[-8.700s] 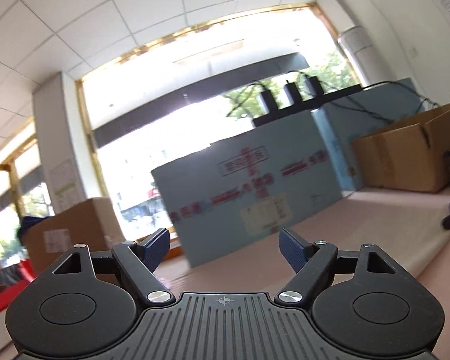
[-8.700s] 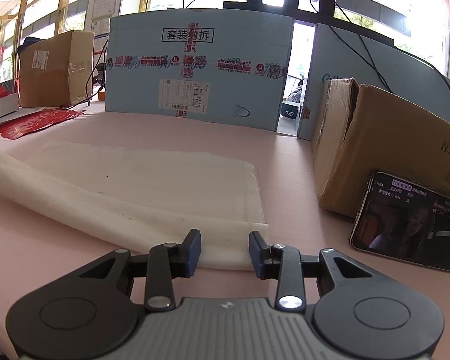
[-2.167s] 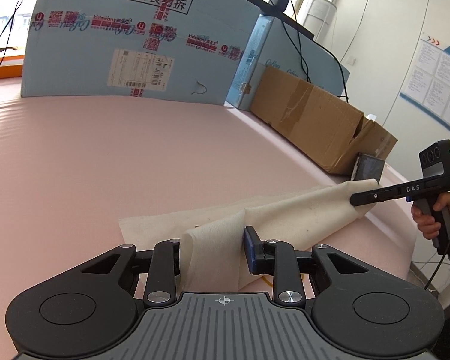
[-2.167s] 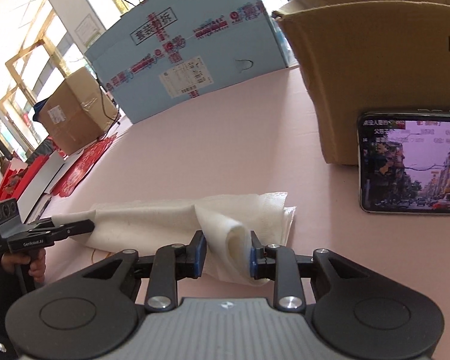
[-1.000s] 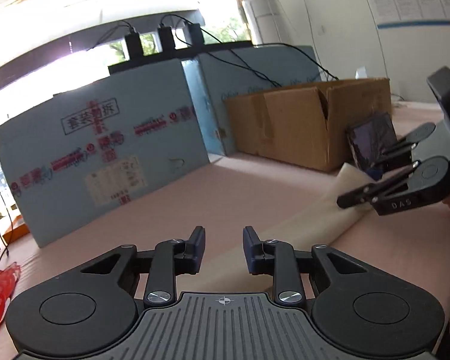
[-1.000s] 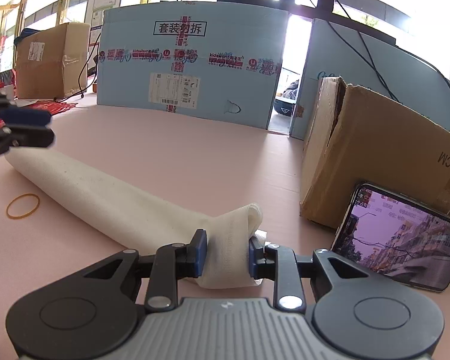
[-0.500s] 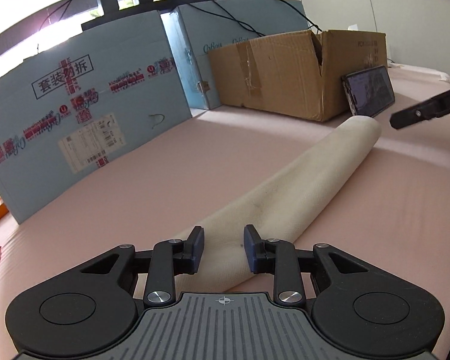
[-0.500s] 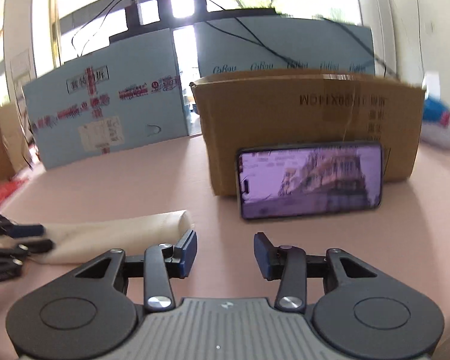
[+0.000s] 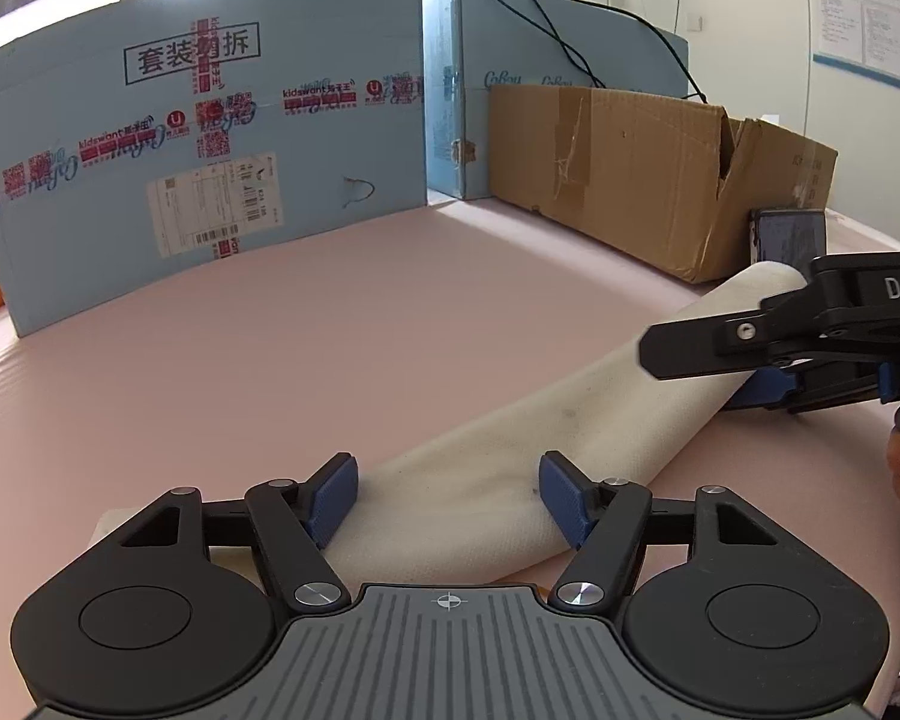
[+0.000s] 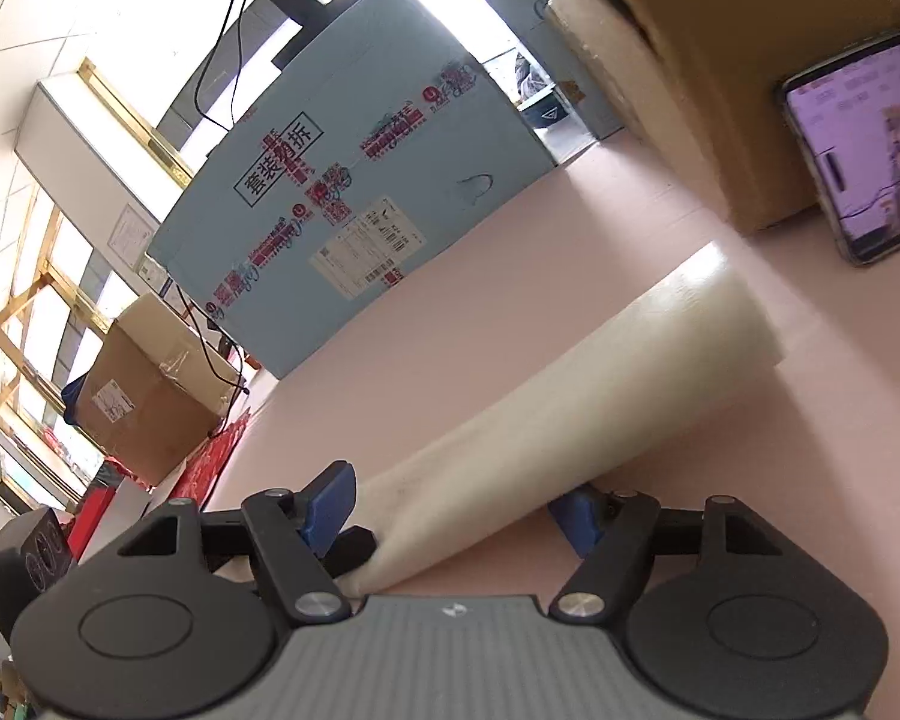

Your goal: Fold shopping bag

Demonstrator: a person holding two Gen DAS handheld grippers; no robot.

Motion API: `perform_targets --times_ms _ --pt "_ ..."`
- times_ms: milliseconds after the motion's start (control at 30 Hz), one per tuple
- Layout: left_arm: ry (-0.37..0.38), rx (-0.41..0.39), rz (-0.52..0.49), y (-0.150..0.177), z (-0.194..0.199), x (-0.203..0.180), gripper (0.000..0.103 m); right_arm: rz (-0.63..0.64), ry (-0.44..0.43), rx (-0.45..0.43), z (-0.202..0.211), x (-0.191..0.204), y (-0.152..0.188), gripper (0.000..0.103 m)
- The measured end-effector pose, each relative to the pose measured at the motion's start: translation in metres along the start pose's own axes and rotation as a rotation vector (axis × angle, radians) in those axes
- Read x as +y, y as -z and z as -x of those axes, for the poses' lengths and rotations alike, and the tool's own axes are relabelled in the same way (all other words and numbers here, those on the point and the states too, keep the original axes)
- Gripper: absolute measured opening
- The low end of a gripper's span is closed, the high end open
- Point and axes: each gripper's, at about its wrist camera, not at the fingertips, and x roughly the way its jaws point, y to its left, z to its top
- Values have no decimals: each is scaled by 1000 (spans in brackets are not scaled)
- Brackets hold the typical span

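While the cream cloth shopping bag (image 9: pixel 528 438) lies on the pink tabletop (image 9: pixel 270 360), it's already gathered into one long soft roll; so the bag is narrowed lengthwise, and my guess is what's left is doubling that roll end over end; can't tell from this alone whether it's getting rolled tighter or about to be folded short.

Long axis runs diagonally in the left wrist view, from the near end between the left gripper (image 9: pixel 447 501) pads up and away to the right, far end pointing at the smartphone (image 9: pixel 789 237) propped on the brown cardboard box (image 9: pixel 648 174); big blue carton (image 9: pixel 198 168) sits well behind.

Left gripper is spread wide, straddling the near end, nothing pinched; right gripper (image 10: pixel 450 510) is likewise agape around the roll further along, one pad tucked under the cloth.

Next move calls for both claws closing on cloth without letting the roll spring loose.
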Motion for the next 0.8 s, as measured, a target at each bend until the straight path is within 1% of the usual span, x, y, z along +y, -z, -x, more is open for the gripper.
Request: perform_targets --times_ms 33,67,100,133,167,233,267,333,367,400,467,533,700,800 --pt "1 0 1 0 0 0 68 27 20 -4 -5 9 2 69" --pt "2 0 3 0 0 1 68 71 59 -9 -9 18 3 61" --pt "5 0 5 0 0 1 68 126 106 -14 -13 26 5 57" --pt "7 0 8 -1 0 2 68 183 155 -18 -16 33 8 46" --pt "10 -1 11 -1 0 3 68 224 184 -21 -18 37 10 37" --pt "17 -3 18 -1 1 5 69 294 227 -24 -20 42 14 34" --pt "21 -4 21 -1 1 5 69 319 241 -24 -21 44 16 30" --pt "17 -11 26 0 4 7 69 399 280 -26 -22 49 23 27" --pt "-5 -20 18 1 9 8 69 442 300 -28 -23 53 26 26" --pt "-32 -30 2 3 16 9 69 501 323 -30 -25 58 31 25" --pt "-63 -38 -18 9 29 14 69 631 371 -35 -30 70 41 23" --pt "-85 -32 -16 14 36 21 69 772 424 -39 -36 82 52 22" --pt "-66 -19 19 18 35 31 71 1224 578 -56 -60 108 100 19" --pt "-55 -12 40 19 34 36 72 1434 625 -64 -69 117 122 16"
